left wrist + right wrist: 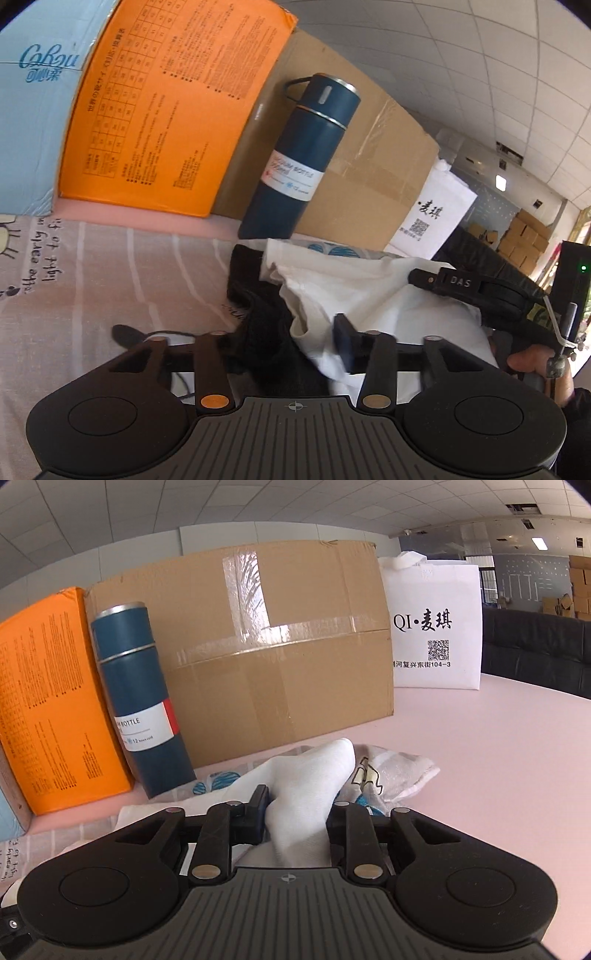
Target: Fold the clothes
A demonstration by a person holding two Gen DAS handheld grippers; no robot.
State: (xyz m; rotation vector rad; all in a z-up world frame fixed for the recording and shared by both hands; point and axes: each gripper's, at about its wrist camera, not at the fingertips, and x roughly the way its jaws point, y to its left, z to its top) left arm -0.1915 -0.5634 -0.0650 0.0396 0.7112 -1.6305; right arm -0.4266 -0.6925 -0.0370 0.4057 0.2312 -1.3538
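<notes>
A white garment lies bunched over a black garment on a pink printed sheet. My left gripper is at the edge of both; its right finger shows against the white cloth, the left finger is hidden by black cloth, so its grip is unclear. My right gripper is shut on a fold of the white garment, which bulges up between its fingers. The right gripper also shows in the left wrist view, resting on the white cloth.
A blue vacuum bottle stands at the back beside an orange box, a large cardboard box and a white bag. A light blue package is far left. A printed cloth lies on the pink tabletop.
</notes>
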